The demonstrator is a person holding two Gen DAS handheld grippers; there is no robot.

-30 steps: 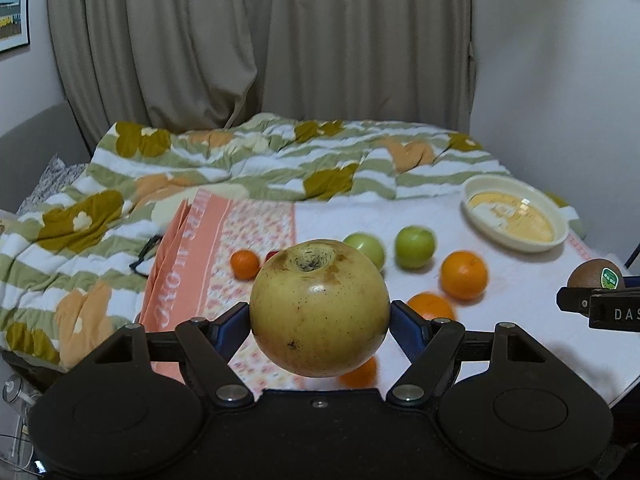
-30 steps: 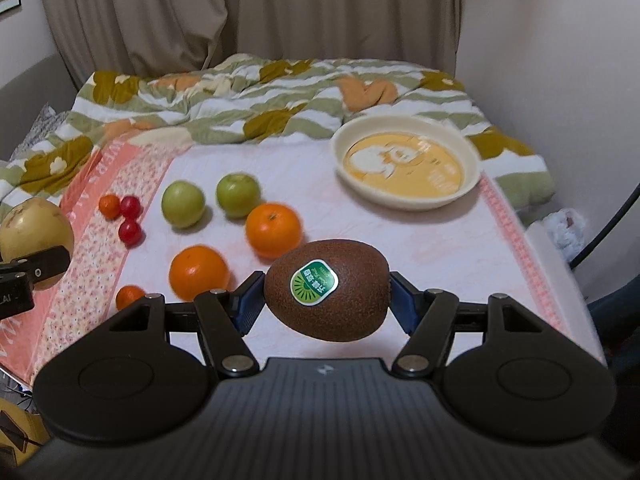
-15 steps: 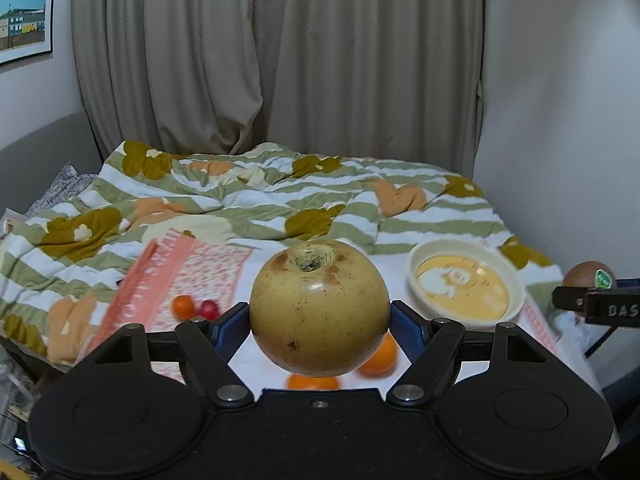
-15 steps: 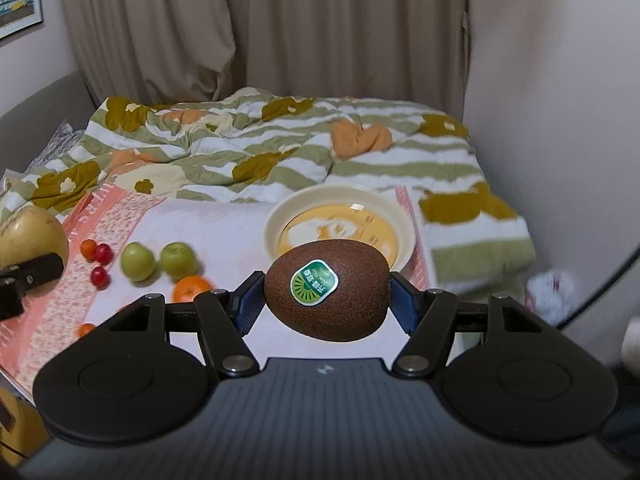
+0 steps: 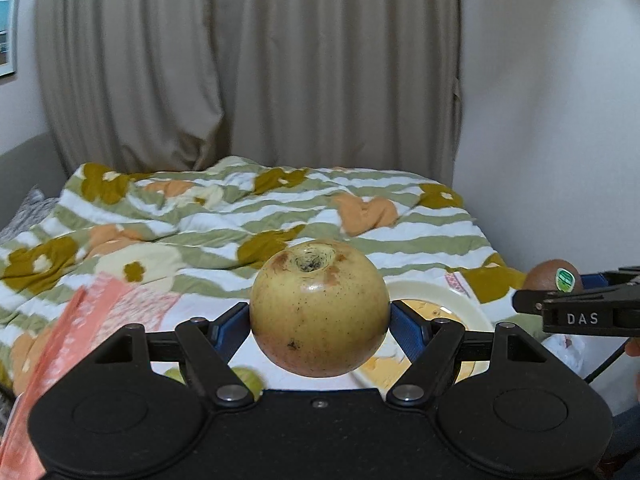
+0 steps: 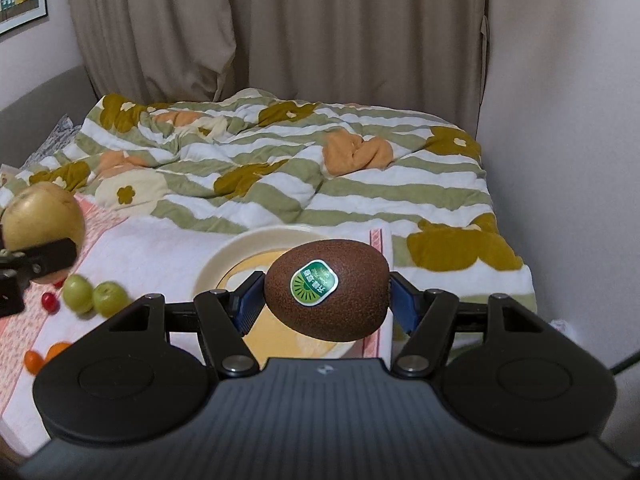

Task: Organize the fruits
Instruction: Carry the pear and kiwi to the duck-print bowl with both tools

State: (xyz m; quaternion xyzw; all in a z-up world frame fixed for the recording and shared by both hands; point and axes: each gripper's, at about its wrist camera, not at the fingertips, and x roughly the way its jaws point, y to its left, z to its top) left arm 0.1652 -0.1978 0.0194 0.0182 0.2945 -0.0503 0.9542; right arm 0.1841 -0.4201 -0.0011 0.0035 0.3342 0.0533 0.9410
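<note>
My left gripper [image 5: 319, 322] is shut on a large yellow apple [image 5: 319, 308] and holds it in the air above the white mat. My right gripper [image 6: 326, 296] is shut on a brown kiwi [image 6: 326, 290] with a green sticker, held above the cream bowl [image 6: 240, 254]. The bowl also shows in the left wrist view [image 5: 440, 304], partly hidden behind the apple. The kiwi [image 5: 554, 276] and right gripper show at the right edge there. Two green fruits [image 6: 94, 296], a red cherry tomato [image 6: 49, 300] and small oranges [image 6: 44, 356] lie on the mat at the left.
A rumpled striped flower quilt [image 6: 280, 160] covers the bed behind the mat. The white mat [image 6: 160, 256] has a pink patterned border [image 5: 60, 340] at the left. A wall [image 6: 560, 120] stands close on the right; curtains hang at the back.
Both grippers have risen and moved forward and right with their fruit. The bowl now lies right under and behind both grippers, and the loose fruits have dropped toward the lower left.
</note>
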